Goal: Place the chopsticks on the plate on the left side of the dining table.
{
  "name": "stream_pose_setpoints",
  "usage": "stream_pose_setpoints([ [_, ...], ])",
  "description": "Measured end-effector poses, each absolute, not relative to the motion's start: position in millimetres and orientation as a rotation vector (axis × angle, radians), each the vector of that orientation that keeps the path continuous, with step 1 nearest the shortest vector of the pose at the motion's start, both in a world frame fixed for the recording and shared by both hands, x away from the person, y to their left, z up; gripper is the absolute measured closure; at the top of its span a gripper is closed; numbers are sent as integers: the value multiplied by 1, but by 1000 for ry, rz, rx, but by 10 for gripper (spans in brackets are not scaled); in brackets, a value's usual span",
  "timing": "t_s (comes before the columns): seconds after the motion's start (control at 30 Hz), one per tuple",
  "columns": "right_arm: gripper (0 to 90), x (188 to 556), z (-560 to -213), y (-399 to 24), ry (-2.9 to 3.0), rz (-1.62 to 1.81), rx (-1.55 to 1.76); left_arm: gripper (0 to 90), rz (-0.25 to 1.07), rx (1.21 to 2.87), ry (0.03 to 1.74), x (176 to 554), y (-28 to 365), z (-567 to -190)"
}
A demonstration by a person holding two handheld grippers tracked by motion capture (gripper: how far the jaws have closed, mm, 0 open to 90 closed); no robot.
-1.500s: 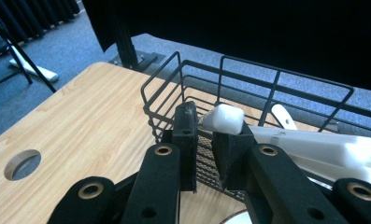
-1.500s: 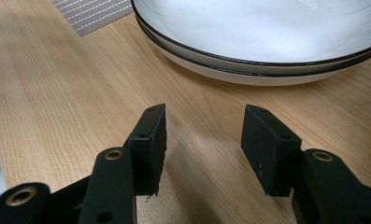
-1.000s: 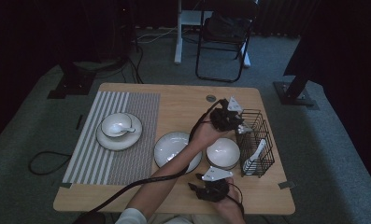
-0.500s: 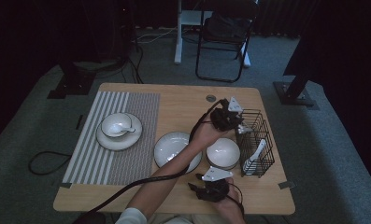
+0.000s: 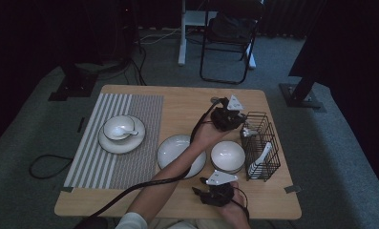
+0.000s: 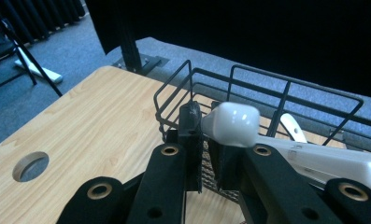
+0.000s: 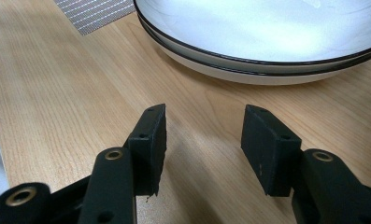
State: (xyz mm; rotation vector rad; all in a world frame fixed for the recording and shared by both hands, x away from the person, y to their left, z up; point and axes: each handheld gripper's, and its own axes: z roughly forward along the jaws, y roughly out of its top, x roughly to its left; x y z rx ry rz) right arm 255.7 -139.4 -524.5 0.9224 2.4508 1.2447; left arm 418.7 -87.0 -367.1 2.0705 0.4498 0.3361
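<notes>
My left gripper [image 5: 243, 128] reaches across the table to the near corner of a black wire basket [image 5: 261, 143]. In the left gripper view its jaws [image 6: 204, 128] are shut on the rounded end of a white ceramic spoon [image 6: 232, 123], which sticks up at the basket's rim [image 6: 276, 86]. A second white spoon [image 5: 262, 156] leans inside the basket [image 6: 293, 128]. My right gripper [image 5: 201, 189] rests low at the table's front edge, open, with nothing between its fingers [image 7: 204, 135]. It faces the rim of a white plate [image 7: 267, 42].
The white plate [image 5: 181, 151] and a white bowl [image 5: 227, 156] sit mid-table beside the basket. On a striped placemat [image 5: 110, 162] at the left stands a bowl with a spoon on a plate [image 5: 118, 130]. A round cable hole [image 6: 31, 165] lies behind the left gripper.
</notes>
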Motion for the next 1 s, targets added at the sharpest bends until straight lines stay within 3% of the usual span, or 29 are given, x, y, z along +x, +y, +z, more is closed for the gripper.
stream_pose_setpoints([
  [1.0, 499, 255, -524, -139, 2456, 1242, 931, 845, 255, 1954, 432, 415, -40, -340],
])
